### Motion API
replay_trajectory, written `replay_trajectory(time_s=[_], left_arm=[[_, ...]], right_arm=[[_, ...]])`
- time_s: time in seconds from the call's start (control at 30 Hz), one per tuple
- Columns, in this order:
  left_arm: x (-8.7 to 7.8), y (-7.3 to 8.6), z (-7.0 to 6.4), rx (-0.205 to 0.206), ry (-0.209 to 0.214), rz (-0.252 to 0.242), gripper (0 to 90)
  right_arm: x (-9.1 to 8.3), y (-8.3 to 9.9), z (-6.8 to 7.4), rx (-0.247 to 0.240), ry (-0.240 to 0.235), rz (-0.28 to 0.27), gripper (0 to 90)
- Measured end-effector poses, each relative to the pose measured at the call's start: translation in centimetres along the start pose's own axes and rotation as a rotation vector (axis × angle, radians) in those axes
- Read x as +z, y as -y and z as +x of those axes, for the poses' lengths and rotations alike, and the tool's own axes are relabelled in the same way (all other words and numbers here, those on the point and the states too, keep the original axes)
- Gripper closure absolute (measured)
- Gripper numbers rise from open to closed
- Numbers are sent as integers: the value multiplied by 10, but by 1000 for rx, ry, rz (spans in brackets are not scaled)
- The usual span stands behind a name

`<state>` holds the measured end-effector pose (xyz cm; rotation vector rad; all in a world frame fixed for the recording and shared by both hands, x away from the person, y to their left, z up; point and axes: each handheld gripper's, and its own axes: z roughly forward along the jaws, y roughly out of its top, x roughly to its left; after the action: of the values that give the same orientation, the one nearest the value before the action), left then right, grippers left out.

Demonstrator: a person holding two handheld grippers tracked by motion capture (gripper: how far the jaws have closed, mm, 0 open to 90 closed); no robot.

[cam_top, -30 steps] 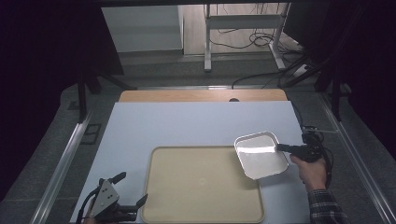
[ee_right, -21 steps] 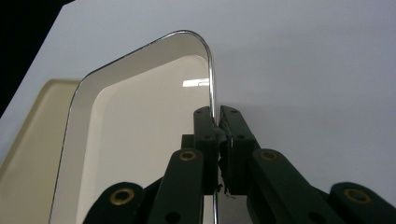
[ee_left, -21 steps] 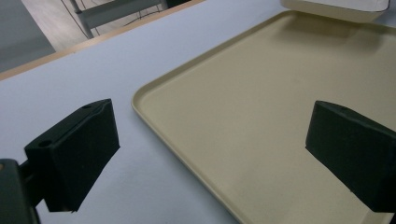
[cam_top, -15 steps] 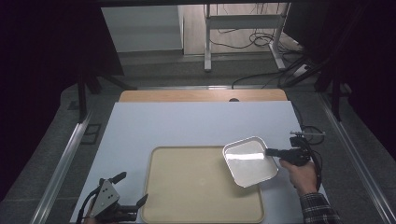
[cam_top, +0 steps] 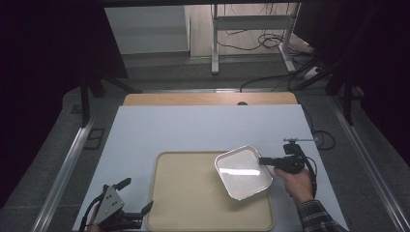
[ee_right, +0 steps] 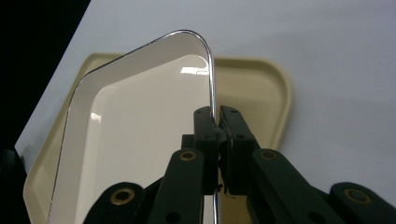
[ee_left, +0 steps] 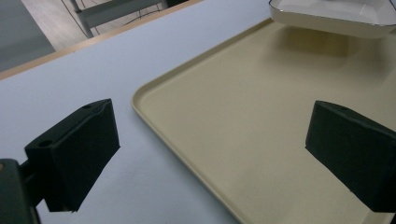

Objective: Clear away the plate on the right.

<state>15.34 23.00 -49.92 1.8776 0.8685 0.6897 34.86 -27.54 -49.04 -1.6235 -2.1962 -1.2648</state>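
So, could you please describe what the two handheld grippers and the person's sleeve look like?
Both grippers are black. The left gripper has blocky black pads and a grey three-cornered plate on top. The right gripper has slim hinged links with brass-coloured pins and a trailing black cable. The sleeve is dark plaid.

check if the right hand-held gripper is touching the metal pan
Touching. The right gripper view shows the right hand-held gripper with both jaws shut on the thin rim of the metal pan, no gap on either side.

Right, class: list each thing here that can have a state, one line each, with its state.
Metal pan: gripped by its rim, held tilted above the tray, empty.
Beige tray: flat on the table, nothing resting on it.
Right gripper: shut on the pan's rim.
Left gripper: open, holding nothing.
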Motion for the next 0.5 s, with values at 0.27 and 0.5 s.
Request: replay_trajectory(time_s=[0.27, 0.5], left_arm=[[0, 0, 0, -2, -1, 1, 25], [0, 0, 0, -3, -1, 1, 25]], right_arm=[[16, 1, 11, -13, -5, 17, 863], [27, 1, 19, -19, 0, 21, 863]])
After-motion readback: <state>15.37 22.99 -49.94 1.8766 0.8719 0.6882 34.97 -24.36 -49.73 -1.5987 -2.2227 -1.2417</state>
